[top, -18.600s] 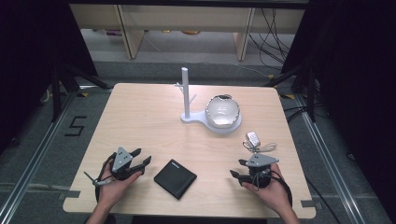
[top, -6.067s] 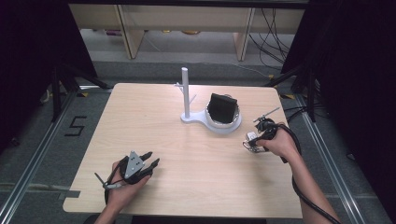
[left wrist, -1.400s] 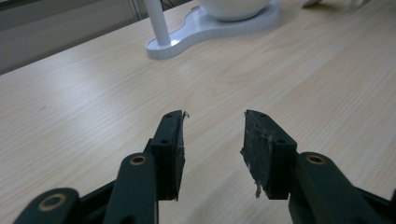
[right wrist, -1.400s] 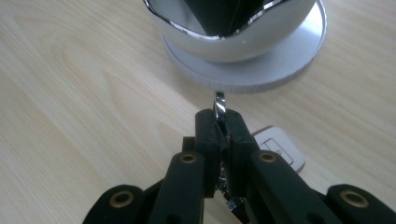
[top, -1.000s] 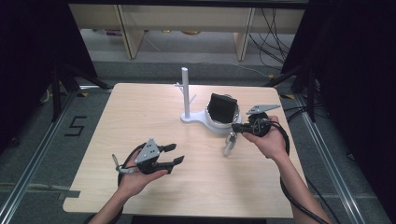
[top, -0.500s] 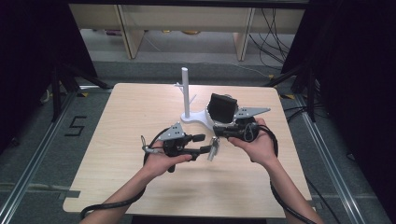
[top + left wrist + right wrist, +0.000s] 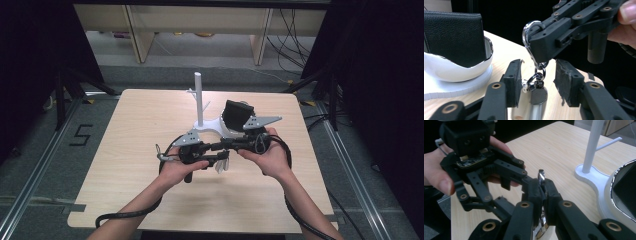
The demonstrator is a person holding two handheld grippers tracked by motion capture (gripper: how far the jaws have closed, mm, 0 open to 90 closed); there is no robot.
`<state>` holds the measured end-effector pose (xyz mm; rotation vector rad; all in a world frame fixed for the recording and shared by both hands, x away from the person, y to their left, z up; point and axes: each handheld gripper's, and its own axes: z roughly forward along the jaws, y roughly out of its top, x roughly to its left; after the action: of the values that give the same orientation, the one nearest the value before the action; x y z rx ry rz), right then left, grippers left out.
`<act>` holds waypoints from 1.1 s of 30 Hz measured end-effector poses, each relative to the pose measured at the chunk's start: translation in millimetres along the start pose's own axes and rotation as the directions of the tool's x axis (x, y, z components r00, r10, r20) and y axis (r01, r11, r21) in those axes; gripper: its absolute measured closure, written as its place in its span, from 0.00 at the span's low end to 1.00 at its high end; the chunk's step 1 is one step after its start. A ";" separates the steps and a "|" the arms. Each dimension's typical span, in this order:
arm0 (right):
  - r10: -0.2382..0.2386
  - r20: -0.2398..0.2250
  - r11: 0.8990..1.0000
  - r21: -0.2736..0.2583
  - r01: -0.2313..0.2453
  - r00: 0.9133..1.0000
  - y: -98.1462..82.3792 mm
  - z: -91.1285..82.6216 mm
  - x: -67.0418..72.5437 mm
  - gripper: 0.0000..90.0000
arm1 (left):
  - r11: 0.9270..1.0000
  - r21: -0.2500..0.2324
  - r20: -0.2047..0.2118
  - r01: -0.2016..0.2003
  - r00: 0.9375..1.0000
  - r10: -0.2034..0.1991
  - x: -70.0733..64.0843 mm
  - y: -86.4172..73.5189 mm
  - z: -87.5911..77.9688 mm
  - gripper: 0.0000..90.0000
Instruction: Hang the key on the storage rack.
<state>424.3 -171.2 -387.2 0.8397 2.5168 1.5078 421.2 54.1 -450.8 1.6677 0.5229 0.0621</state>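
Grippers are meeting mid-table: right gripper [image 7: 541, 53] is pinching a keychain's [image 7: 535, 87] clasp, its fob hanging between left gripper's [image 7: 537, 86] spread jaws, near the stand [image 7: 200, 100].

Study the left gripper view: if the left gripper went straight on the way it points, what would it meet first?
Probably the keychain hanging between its open jaws, held from above by the right gripper. Beyond lies bare table, though depth is hard to judge.

Right tongs [image 7: 541, 195] clamped tight, left tongs [image 7: 537, 86] apparently parted, meeting tip-to-tip above the table.
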 end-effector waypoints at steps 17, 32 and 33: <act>0.005 -0.045 1.000 0.000 -0.005 0.999 0.2 2.1 0.4 0.96 | 1.000 -0.013 0.046 0.023 0.999 -0.022 1.9 -5.4 -3.3 0.87; 0.029 -0.017 0.997 -0.066 -0.030 0.999 -0.8 -9.2 -3.2 0.75 | 0.998 0.055 -0.078 -0.010 0.997 0.014 2.6 -2.6 -14.2 0.91; 0.045 -0.016 0.996 -0.073 -0.046 0.999 -1.6 -12.4 -3.2 0.74 | 0.998 0.058 -0.089 -0.015 0.996 0.020 2.7 -2.0 -15.4 0.91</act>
<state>422.0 -183.2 -382.8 0.8845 2.4521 1.6147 417.8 69.5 -450.7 1.7317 0.5824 0.1362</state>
